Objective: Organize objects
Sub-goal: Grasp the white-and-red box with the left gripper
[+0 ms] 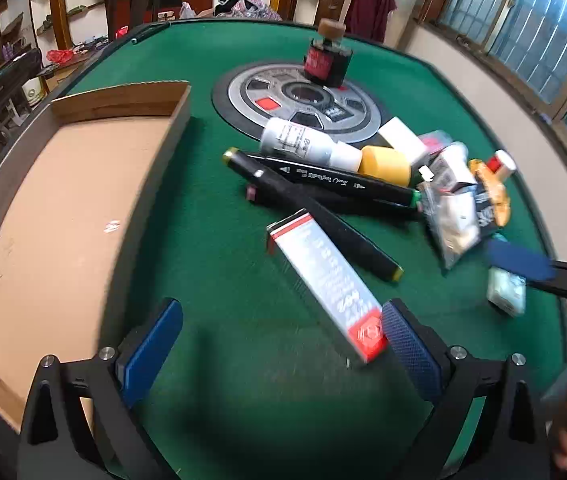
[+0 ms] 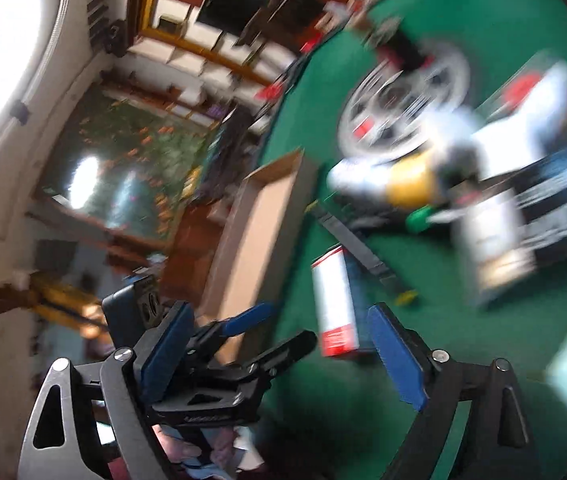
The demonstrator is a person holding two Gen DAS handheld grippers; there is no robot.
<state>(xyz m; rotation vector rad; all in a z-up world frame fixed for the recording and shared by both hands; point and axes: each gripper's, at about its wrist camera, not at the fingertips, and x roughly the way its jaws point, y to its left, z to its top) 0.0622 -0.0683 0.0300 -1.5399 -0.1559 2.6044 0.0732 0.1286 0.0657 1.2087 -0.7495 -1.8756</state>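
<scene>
Left wrist view has the left gripper with its jaws wide, nothing between the pads, though the right-hand pad sits just beside the red end of a long white carton lying on the green bench. Carton has red-and-black stripes on the far end and some grey print, too blurry to read. Behind it are 2 black markers crossed over each other, 1 with white script I can't make out, plus a white bottle with a small label, a yellow cap and a heap of packets. Shallow cardboard tray sits at left, holding nothing. Right wrist view is badly smeared; the right gripper has jaws spread wide too, gripping nothing, same carton just ahead.
</scene>
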